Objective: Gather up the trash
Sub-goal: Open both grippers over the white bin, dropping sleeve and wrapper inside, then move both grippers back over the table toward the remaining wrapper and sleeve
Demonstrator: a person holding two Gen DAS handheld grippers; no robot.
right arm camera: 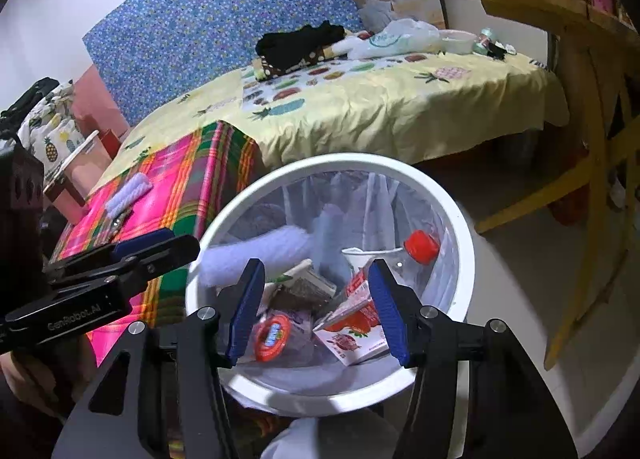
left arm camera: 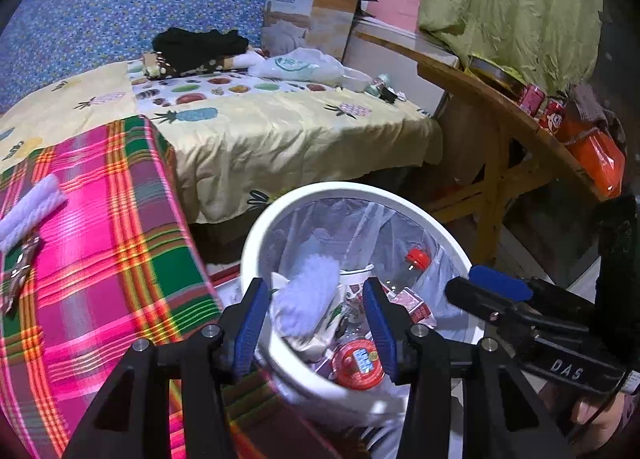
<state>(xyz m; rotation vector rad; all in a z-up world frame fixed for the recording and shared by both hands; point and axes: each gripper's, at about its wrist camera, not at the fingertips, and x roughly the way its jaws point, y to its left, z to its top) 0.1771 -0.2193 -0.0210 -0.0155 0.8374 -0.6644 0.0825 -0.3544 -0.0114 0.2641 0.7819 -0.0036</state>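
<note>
In the left wrist view, the left gripper (left arm camera: 316, 323) hangs over the near rim of the white bin (left arm camera: 256, 235), its blue-padded fingers (left arm camera: 250, 327) spread apart and holding nothing. Inside the bin's clear liner lie a fluffy white cloth (left arm camera: 308, 295), a red-capped bottle (left arm camera: 416, 259), a red round lid (left arm camera: 358, 363) and a red carton (left arm camera: 416, 305). The right gripper (left arm camera: 472, 285) reaches in at the bin's right side; whether its fingers are parted cannot be told here. Left of the bin the bed carries a pink plaid blanket (left arm camera: 104, 227) with a white rolled cloth (left arm camera: 32, 215) on it. In the right wrist view, the right gripper (right arm camera: 316, 311) hovers above the same bin (right arm camera: 460, 227), fingers (right arm camera: 386, 311) released and empty, with the red carton (right arm camera: 352, 323) and red lid (right arm camera: 272, 333) between them below. The fluffy cloth (right arm camera: 256, 255) lies across the bin's left side, the bottle (right arm camera: 420, 245) towards its far right. The left gripper (right arm camera: 160, 247) sits just left of the bin, over the plaid blanket (right arm camera: 192, 179).
</note>
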